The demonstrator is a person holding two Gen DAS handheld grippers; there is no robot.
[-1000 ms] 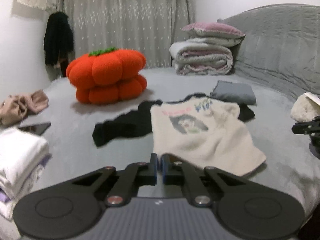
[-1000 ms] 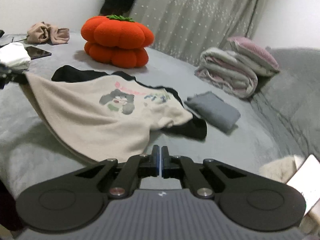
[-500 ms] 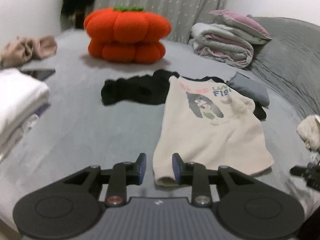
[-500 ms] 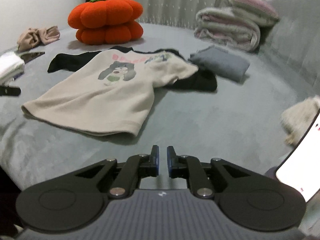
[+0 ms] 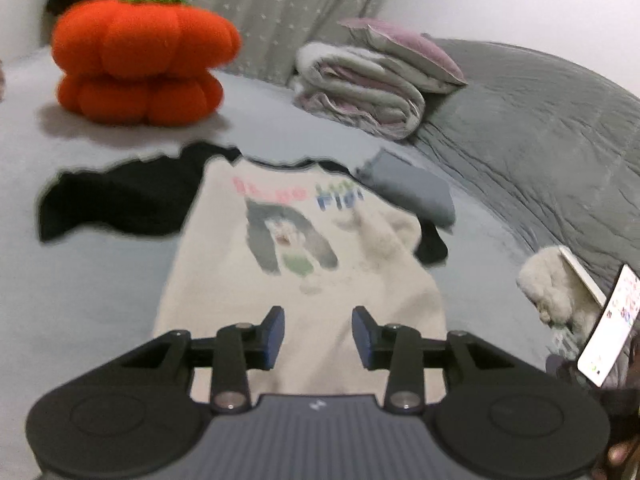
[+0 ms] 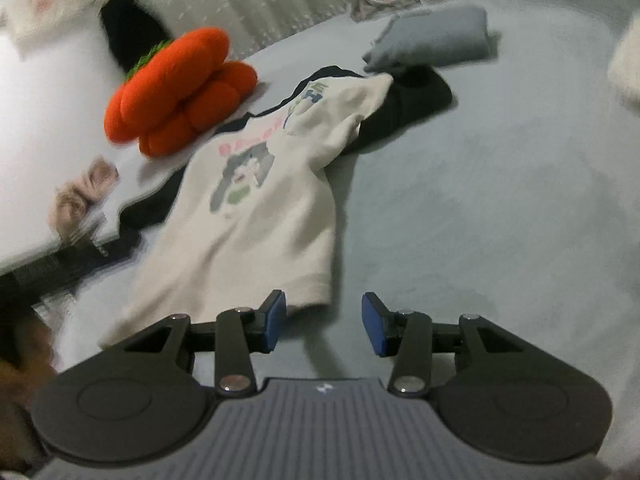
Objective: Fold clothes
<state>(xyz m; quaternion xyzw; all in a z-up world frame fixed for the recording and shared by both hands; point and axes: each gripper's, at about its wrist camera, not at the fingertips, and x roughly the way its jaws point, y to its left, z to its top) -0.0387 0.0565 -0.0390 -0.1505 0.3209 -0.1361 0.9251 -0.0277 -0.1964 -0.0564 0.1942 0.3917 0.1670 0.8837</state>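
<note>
A cream T-shirt [image 5: 296, 264] with a cartoon print and black sleeves lies flat on the grey bed; the right wrist view shows the same cream T-shirt [image 6: 256, 216]. My left gripper [image 5: 318, 336] hovers over the shirt's near hem, its jaws opening with nothing pressed between the blue pads. My right gripper [image 6: 324, 326] sits just off the hem's right corner above bare bed cover; its jaws are opening too and hold nothing. A folded grey garment [image 5: 412, 192] lies by the shirt's right sleeve.
An orange pumpkin cushion [image 5: 140, 68] stands at the far left. Rolled bedding and a pink pillow [image 5: 372, 80] lie at the back. A fluffy white item [image 5: 560, 292] and a lit phone [image 5: 608, 324] sit at the right. A beige garment [image 6: 80, 196] lies far left.
Both grippers went from shut to open. The shirt's hem, earlier lifted, now lies flat on the bed. Both cameras rolled and dropped closer to the hem.
</note>
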